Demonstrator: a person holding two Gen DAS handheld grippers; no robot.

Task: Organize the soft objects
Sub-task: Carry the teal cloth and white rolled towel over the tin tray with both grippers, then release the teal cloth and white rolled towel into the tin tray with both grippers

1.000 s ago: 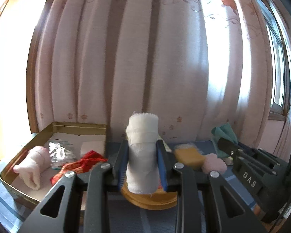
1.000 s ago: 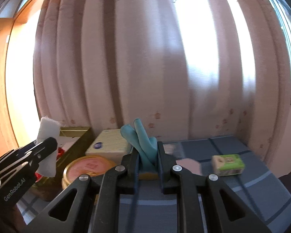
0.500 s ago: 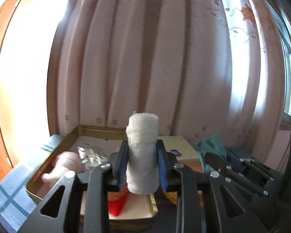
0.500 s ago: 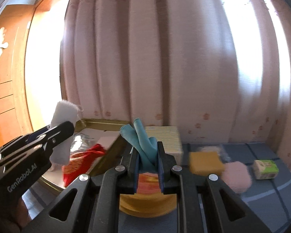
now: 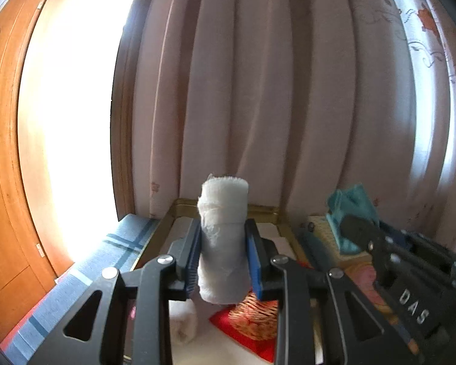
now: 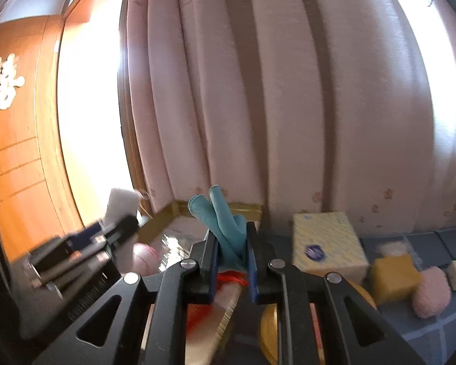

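Gold tin (image 5: 267,210): floor mostly hidden behind left tongs (image 5: 223,261).
Pink puff (image 6: 431,292), right of tin: blurred.

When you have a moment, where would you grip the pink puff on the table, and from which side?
I'd take the pink puff across its middle from above. It is a rounded, soft lump lying low on the table, so no edge offers a handle. The yellow sponge sits close on its left, so set the fingers front and back.

Pale pink curtains (image 5: 288,106) hang behind a bench (image 5: 85,276) covered in blue plaid; a wooden door (image 6: 12,164) bears a white paper cutout (image 6: 1,83)
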